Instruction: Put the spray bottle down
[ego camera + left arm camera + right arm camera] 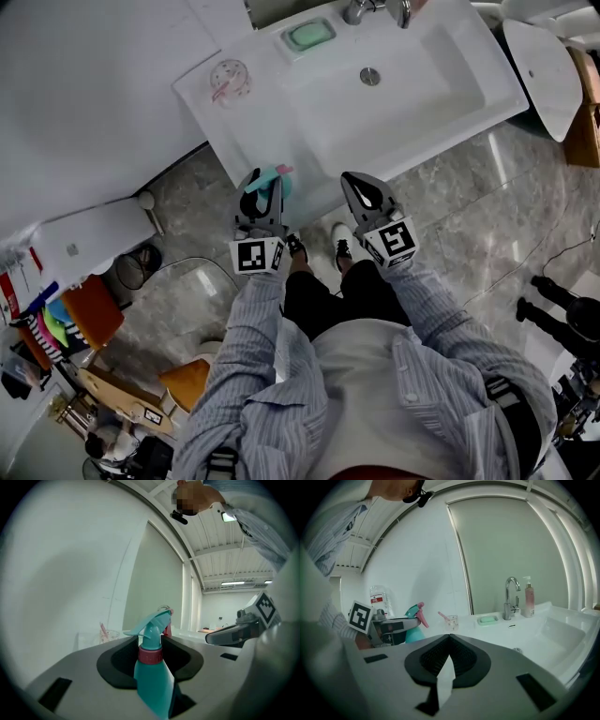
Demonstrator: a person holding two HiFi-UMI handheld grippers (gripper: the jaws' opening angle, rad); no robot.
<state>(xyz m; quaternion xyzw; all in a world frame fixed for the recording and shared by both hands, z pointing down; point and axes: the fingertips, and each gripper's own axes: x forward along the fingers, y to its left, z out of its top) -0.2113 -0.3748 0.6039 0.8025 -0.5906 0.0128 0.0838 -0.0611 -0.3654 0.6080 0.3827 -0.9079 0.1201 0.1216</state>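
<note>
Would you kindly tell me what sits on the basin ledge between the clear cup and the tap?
A soap dish with a green bar sits between the clear cup and the tap, seen in the right gripper view and head view.

no legible text; the red label (377, 600) is too small.

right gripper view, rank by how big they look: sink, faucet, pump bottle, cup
1. sink, by far the largest
2. faucet and pump bottle, which look about alike, so no ranking between them
3. cup, smallest
</note>
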